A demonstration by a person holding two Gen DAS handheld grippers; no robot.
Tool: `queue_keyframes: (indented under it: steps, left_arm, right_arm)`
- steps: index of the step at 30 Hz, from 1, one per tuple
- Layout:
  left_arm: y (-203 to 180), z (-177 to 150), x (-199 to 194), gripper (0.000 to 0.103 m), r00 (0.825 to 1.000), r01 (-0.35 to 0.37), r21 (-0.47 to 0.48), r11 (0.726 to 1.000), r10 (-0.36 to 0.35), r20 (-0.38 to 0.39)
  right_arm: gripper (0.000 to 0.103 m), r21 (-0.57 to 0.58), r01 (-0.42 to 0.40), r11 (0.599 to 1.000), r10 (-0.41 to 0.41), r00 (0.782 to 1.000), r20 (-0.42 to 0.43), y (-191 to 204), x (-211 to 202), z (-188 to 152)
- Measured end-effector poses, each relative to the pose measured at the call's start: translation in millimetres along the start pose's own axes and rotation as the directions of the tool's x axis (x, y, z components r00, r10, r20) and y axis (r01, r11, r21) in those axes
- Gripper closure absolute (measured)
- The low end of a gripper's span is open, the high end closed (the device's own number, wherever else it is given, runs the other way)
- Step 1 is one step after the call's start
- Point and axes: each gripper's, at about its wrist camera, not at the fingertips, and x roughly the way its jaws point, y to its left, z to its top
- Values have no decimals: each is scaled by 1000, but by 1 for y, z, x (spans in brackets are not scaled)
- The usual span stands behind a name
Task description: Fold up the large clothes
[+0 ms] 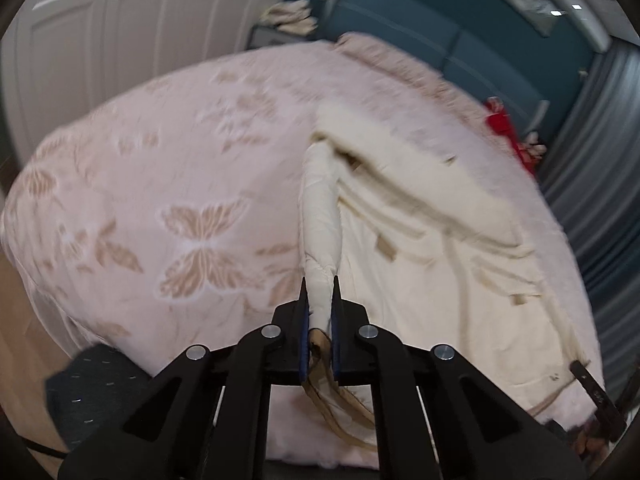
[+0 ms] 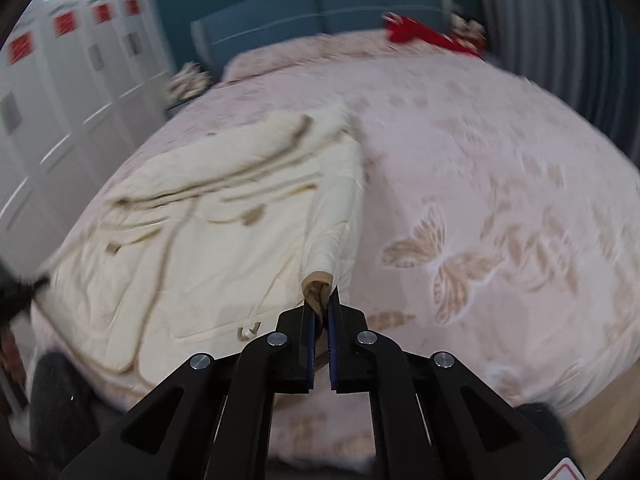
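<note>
Cream quilted coat (image 1: 420, 248) sprawls on pink butterfly-embossed plush bedspread (image 1: 160, 200), each padded sleeve cuff clamped by left gripper (image 1: 319, 292) and right gripper (image 2: 323, 300).

Ahead of the left gripper (image 1: 319, 292), the far bed edge, the red item (image 1: 505, 128) and the pale heap (image 1: 289, 16) are smeared by motion blur; what they are cannot be told. Below and right of it, a dark object (image 1: 596, 396) is cut by the frame edge. Left of the right gripper (image 2: 321, 300), a black shape (image 2: 16, 292) is blurred and cropped. The cream garment (image 2: 224, 216) end clamped between its fingers is hidden.
</note>
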Motion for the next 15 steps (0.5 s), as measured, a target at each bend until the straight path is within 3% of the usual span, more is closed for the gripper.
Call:
queue_keyframes:
  steps: [5,8,11,15]
  left_arm:
    - [4,-4,-82,97,997,71,23,997,-71,-11]
    - [15,-7,-137,97,996,88,-31,996,-87,11]
    - [11,10,-157,97,990,116,-61,991,-111,81]
    - [-19,52,-130,96,972,116,20,993,-117,203]
  right_arm:
    - [99,-229,-51,972,41,998,-47,17,-83,-19]
    - [99,-287,-60,956,43,997,-62,20,-130,-31]
    - [99,-273,-31,962,47,998,51,26,-158,-15]
    - [99,-159,-10,987,49,970,238,22,-142,34]
